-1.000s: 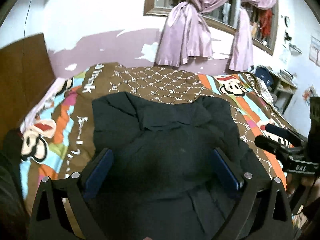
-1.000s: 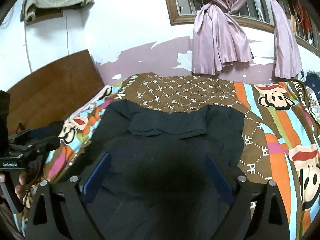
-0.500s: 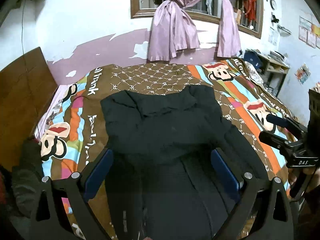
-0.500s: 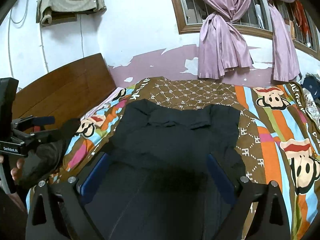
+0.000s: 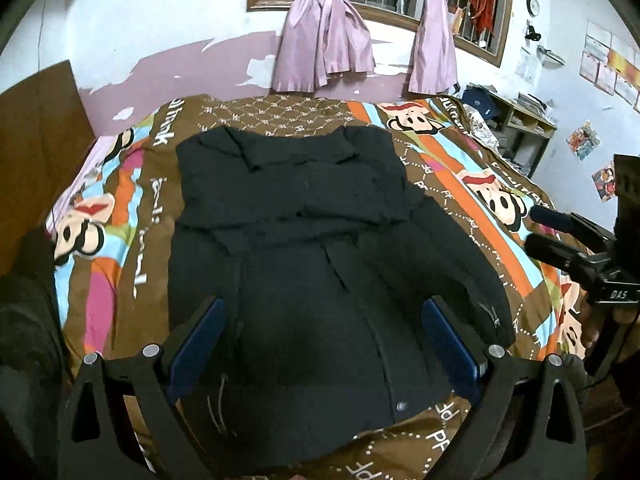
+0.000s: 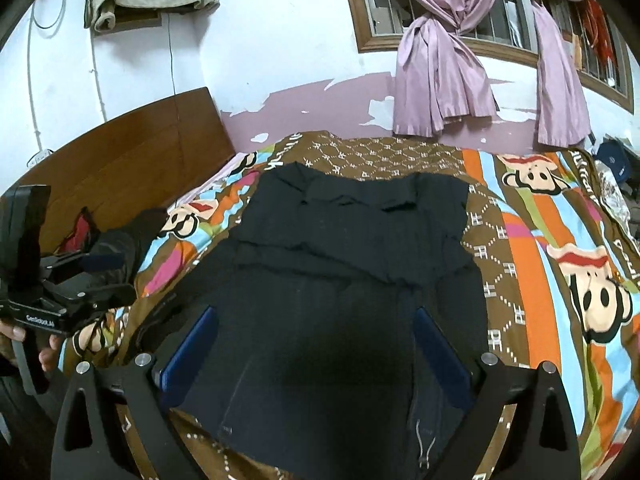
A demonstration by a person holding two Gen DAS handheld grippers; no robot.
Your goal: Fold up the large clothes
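black jacket (image 5: 320, 248) lies lengthwise on the bedspread (image 5: 480, 168), collar toward the window, both tools released

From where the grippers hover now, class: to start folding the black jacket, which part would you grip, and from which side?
Probably the sleeve of the black jacket, approached from the right with the open right gripper. It lies splayed outward on the bedspread, its cuff edge free to pinch.

Black jacket (image 5: 320, 240) ahead of the blue-padded left claw (image 5: 320, 344); under it a brown bedspread (image 5: 460, 184) with orange, blue, pink stripes and cartoon monkeys; beyond, lilac curtains (image 5: 324, 40).
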